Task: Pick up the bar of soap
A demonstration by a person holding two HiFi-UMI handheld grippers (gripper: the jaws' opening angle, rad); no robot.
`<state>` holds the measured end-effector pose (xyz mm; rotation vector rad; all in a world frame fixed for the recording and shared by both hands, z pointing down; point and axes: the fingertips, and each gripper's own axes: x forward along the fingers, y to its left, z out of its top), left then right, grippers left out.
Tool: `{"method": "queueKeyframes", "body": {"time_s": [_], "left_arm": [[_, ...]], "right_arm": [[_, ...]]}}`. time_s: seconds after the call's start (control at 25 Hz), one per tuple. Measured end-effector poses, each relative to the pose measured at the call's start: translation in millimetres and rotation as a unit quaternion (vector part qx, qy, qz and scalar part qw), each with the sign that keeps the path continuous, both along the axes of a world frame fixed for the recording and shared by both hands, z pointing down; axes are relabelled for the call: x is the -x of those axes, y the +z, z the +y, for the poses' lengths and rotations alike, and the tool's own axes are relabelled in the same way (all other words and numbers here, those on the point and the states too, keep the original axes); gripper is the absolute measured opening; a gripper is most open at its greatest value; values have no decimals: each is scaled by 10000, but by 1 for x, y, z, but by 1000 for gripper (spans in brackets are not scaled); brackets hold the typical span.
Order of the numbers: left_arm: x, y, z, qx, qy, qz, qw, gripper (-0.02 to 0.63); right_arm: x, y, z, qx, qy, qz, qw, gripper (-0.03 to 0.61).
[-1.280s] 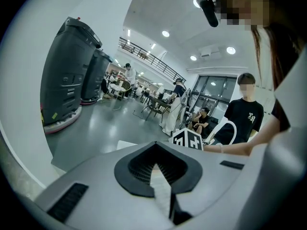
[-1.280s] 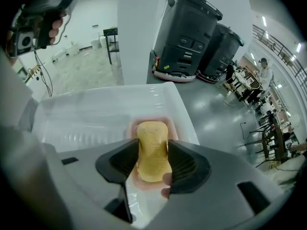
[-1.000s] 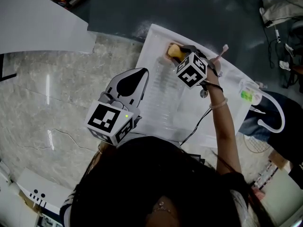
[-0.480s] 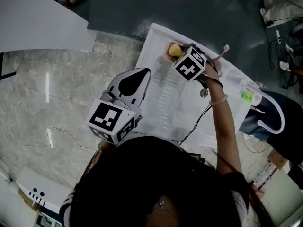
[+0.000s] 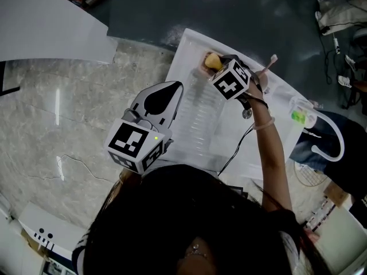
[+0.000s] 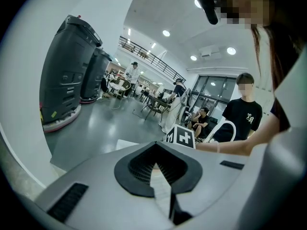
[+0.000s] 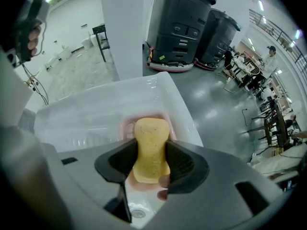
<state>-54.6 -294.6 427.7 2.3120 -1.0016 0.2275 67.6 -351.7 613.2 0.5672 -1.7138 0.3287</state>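
The yellow bar of soap (image 7: pixel 151 145) lies on a pink soap dish (image 7: pixel 124 127) at the far corner of a white basin (image 5: pixel 195 125). In the head view the soap (image 5: pixel 211 60) shows just beyond my right gripper (image 5: pixel 221 66). My right gripper (image 7: pixel 152 164) straddles the soap, its jaws opening, the black pads (image 7: pixel 184 164) close along the soap's sides without a visible squeeze. My left gripper (image 5: pixel 171 89) hovers over the basin's left rim, pointed away, jaws together and nothing in them. In its own view the left gripper (image 6: pixel 160 178) looks across the hall.
A grey marble counter (image 5: pixel 57 125) lies left of the basin. A toothbrush (image 5: pixel 269 62) and a clear cup (image 5: pixel 299 113) sit at the basin's right rim. The basin has a drain (image 7: pixel 135 213) just below the jaws. People and chairs are in the hall beyond.
The right gripper has slid a little forward toward the soap, so less of the bar shows beyond its marker cube. The left gripper has barely moved.
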Motion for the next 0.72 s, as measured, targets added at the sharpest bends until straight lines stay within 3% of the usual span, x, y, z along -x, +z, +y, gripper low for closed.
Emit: {"method": "queueKeyframes", "body": {"time_s": [0.72], "left_arm": [[-17,-23,11,-272,237,-160,9992,0]], "right_arm": [[-2,-42,2,-465,799,-940,9913,184]]}}
